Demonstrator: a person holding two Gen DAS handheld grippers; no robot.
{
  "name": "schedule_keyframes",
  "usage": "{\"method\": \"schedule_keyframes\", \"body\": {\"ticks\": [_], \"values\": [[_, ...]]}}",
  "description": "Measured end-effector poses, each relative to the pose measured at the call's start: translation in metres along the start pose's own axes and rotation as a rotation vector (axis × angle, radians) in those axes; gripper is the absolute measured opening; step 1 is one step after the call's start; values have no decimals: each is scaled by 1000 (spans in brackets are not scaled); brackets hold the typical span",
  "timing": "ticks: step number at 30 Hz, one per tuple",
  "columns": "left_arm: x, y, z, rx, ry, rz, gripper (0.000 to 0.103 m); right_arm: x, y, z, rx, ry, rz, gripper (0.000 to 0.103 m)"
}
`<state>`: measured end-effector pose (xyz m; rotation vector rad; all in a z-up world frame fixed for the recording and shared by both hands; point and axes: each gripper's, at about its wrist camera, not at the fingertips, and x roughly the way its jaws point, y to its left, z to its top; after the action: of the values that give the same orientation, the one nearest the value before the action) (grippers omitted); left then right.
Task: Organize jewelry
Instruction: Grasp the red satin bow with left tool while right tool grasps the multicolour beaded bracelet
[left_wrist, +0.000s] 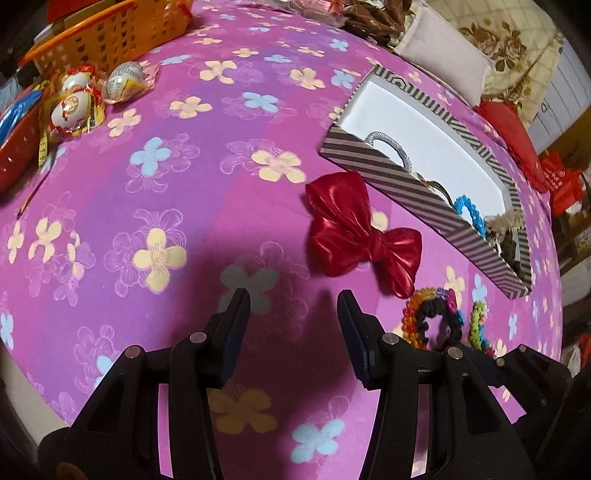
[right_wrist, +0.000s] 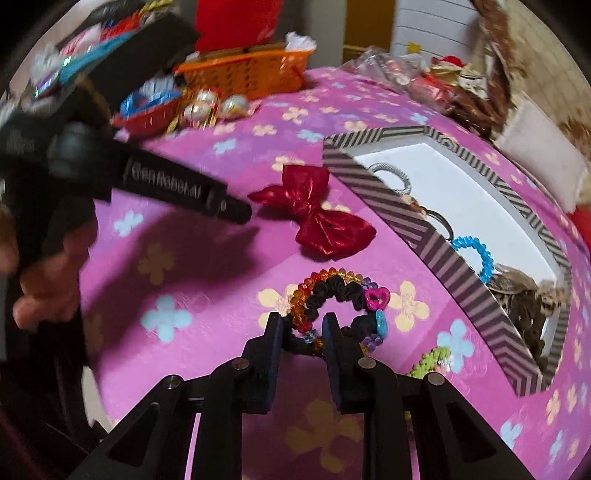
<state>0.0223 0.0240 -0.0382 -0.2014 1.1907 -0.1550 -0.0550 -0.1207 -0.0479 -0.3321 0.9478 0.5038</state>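
A black scrunchie with coloured beads (right_wrist: 340, 291) lies on the pink flowered cloth. Its near band fills the gap between the pads of my right gripper (right_wrist: 303, 317), which is shut on it. A red satin bow (left_wrist: 362, 232) lies just beyond, beside the striped box (left_wrist: 388, 177). My left gripper (left_wrist: 293, 295) hovers open over bare cloth, down-left of the bow, with nothing between its fingers. The right wrist view shows this left gripper (right_wrist: 240, 212) held in a hand, its tip close to the bow (right_wrist: 317, 218). A green bracelet (right_wrist: 428, 363) lies right of the scrunchie.
The striped box (right_wrist: 424, 236) holds a silver hair tie (right_wrist: 391, 173), a blue bead bracelet (right_wrist: 476, 251) and brownish pieces. An orange basket (left_wrist: 110, 33), a red basket (left_wrist: 14, 155) and wrapped eggs (left_wrist: 74, 107) stand at the far left. Cluttered bags line the back edge.
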Motion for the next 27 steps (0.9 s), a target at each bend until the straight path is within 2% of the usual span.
{"method": "schedule_keyframes", "body": {"ticks": [5, 6, 7, 11, 15, 16, 17, 18, 21, 24, 27], "values": [[4, 1, 3, -5, 5, -21, 49, 7, -11, -2, 13, 26, 22, 20], [5, 0, 4, -2, 7, -25, 49, 7, -13, -3, 27, 29, 35, 11], [5, -1, 5, 0, 8, -29, 49, 8, -14, -3, 38, 31, 43, 9], [6, -3, 9, -5, 12, -50, 49, 1, -20, -7, 92, 3, 74, 9], [8, -2, 19, -50, 24, -88, 49, -14, -31, -12, 179, -53, 114, 9], [9, -2, 21, -63, 24, -98, 53, -19, -35, -14, 208, -68, 135, 9], [10, -1, 26, -83, 21, -116, 62, -22, -38, -16, 234, -81, 154, 9], [10, -1, 29, -100, 17, -128, 65, -24, -41, -17, 261, -93, 172, 9], [17, -2, 38, -144, 29, -153, 67, -27, -54, -22, 366, -128, 230, 9], [27, -10, 47, -126, 24, -104, 67, -28, -65, -28, 458, -153, 277, 9], [30, -20, 49, -77, 3, -66, 67, -36, -69, -29, 499, -183, 314, 9]]}}
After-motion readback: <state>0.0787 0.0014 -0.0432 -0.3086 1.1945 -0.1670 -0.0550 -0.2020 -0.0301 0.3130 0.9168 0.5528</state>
